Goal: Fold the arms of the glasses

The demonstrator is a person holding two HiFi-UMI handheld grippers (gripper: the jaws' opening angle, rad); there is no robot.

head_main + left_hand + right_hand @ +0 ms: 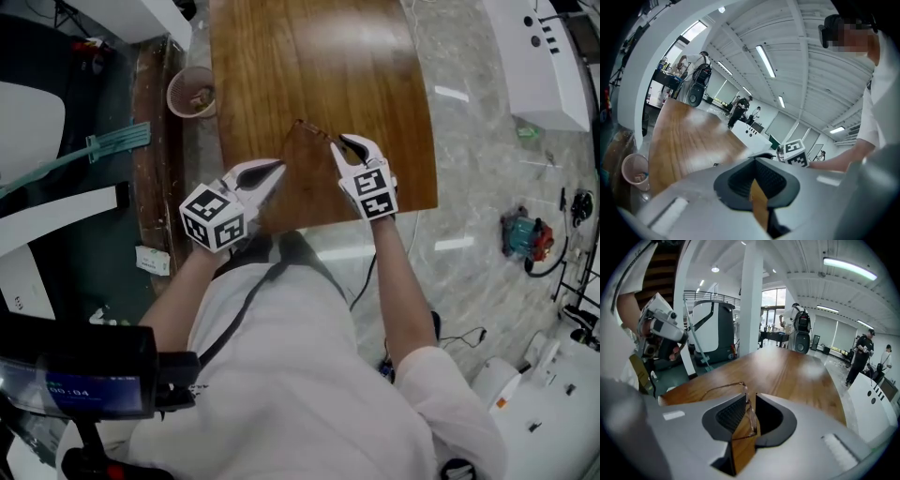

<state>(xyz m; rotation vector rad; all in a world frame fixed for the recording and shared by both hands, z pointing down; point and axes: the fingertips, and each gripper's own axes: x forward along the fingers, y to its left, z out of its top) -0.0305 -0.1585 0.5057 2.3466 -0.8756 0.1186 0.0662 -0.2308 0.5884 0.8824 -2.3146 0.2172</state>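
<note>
Thin wire-framed glasses [309, 129] lie on the wooden table [309, 56], near its front edge. In the right gripper view the glasses [750, 411] have their front frame standing in the gap between the jaws, and one arm reaches out to the left. My right gripper [342, 142] [751, 401] is open around that front frame, and its pads do not press on it. My left gripper [277, 167] [753, 168] is shut with nothing in it, a short way left of the glasses and just above the table.
A paper cup [192, 91] [635, 169] stands beyond the table's left edge. White machines [544, 56] and a tool with cables [525, 234] are on the floor to the right. People [862, 352] stand far off in the hall.
</note>
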